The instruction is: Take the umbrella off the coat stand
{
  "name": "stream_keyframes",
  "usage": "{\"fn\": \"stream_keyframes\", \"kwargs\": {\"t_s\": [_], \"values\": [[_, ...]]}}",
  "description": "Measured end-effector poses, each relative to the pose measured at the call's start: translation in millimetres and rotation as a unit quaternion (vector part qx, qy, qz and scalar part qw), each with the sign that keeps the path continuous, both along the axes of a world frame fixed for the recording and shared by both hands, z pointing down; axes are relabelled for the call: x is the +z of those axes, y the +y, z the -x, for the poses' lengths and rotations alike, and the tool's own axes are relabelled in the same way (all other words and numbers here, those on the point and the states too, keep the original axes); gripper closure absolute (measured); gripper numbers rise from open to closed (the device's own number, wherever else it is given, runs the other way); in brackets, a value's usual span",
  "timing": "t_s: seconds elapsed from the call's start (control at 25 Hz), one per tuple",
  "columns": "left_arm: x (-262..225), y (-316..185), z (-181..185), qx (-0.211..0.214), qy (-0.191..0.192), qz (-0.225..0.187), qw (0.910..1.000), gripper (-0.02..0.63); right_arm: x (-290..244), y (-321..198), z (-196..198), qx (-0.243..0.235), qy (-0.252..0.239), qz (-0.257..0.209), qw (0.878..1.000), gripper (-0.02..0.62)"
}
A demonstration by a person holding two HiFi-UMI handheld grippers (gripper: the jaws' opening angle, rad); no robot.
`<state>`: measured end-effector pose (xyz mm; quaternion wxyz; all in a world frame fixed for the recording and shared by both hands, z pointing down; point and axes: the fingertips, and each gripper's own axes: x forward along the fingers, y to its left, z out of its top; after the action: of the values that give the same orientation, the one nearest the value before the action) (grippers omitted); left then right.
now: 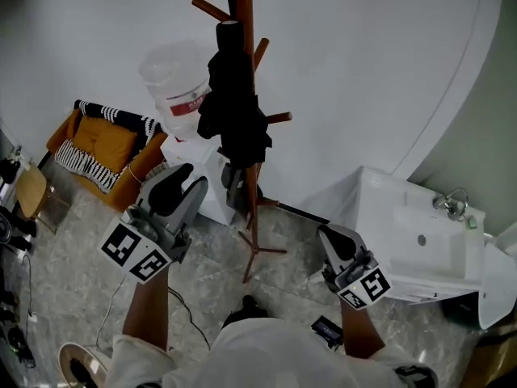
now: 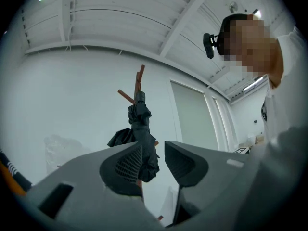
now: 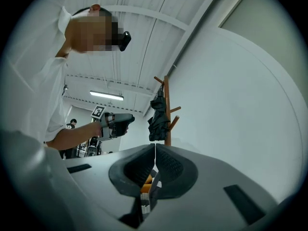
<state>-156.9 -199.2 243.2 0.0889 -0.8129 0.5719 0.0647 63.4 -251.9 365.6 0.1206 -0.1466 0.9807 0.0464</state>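
A folded black umbrella (image 1: 234,103) hangs from a peg high on the brown wooden coat stand (image 1: 245,6). My left gripper (image 1: 184,180) is raised in front of the stand, to the left of and below the umbrella and apart from it, with its jaws open and nothing between them. The left gripper view shows the umbrella (image 2: 141,124) some way beyond the open gripper (image 2: 154,158). My right gripper (image 1: 329,237) is lower and to the right of the stand, with its jaws shut and empty. In the right gripper view the gripper (image 3: 154,160) points toward the umbrella (image 3: 157,119) on the stand (image 3: 167,109).
A large water bottle (image 1: 178,91) on a white dispenser stands behind the coat stand. An orange armchair (image 1: 101,148) is at the left and a white sink (image 1: 420,233) at the right. The stand's spread feet (image 1: 257,253) rest on the floor between my arms.
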Motion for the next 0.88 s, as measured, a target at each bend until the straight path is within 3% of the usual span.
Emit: {"fn": "stream_keyframes", "kwargs": {"t_s": [0.32, 0.6, 0.88], "values": [[-50, -39, 14, 0.035, -0.043, -0.01, 0.9984, 0.349, -43, -41, 44, -0.005, -0.016, -0.04, 0.999, 0.58], [-55, -69, 22, 0.068, -0.049, 0.012, 0.9964, 0.312, -49, -57, 79, -0.008, -0.017, -0.044, 0.999, 0.58], [-48, -98, 18, 0.077, -0.061, 0.043, 0.9942, 0.301, -58, -88, 83, -0.012, -0.027, -0.049, 0.998, 0.58]]}}
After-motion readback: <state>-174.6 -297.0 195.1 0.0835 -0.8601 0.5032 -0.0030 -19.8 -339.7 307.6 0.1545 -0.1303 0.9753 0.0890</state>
